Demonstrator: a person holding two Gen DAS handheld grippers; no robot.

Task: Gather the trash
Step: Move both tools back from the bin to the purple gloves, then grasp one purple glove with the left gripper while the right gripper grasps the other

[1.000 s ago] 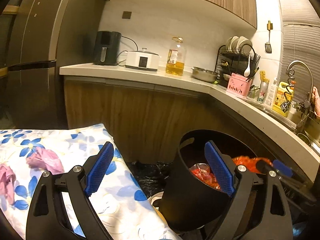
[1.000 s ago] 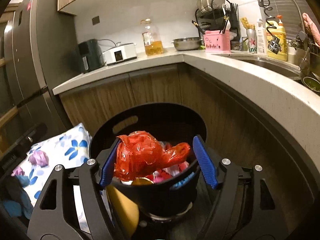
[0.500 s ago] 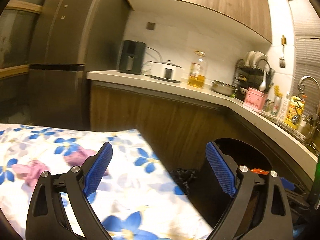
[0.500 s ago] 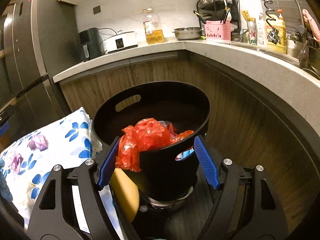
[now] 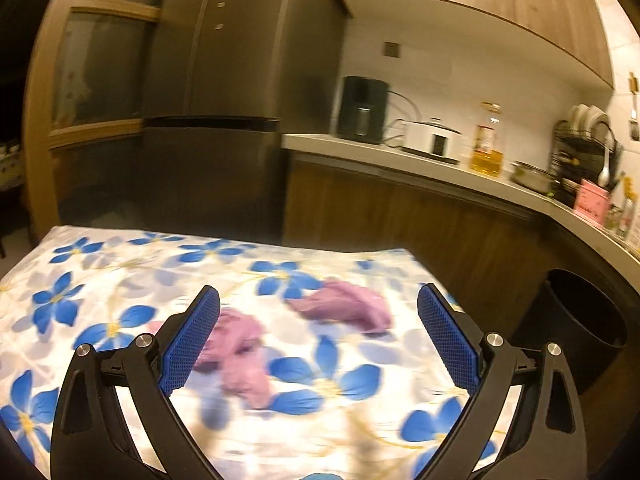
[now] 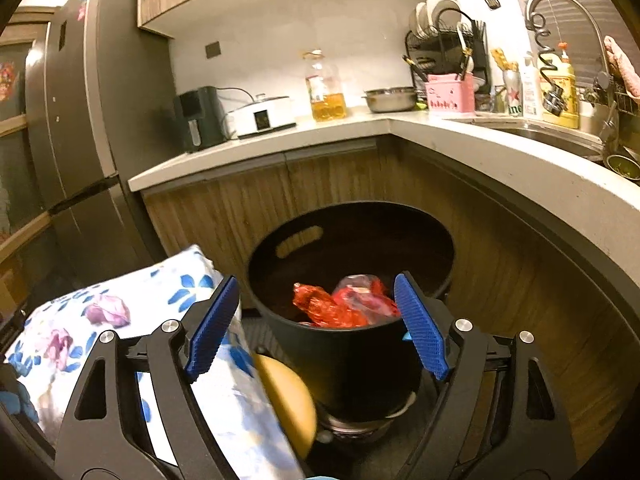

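Inside the black bin (image 6: 352, 356), red wrapper (image 6: 320, 306) half hidden — both hand-held grippers gape, holding nothing.

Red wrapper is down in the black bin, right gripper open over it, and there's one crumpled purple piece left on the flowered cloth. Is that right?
Not quite: the left wrist view shows two crumpled purple pieces on the flowered cloth, not one. The rest holds: the red wrapper lies in the black bin, and the right gripper, whose jaws have just been opening, stands open with nothing clamped.

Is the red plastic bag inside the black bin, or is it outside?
Inside. In the right wrist view the red plastic bag lies below the rim of the black bin, on other trash.
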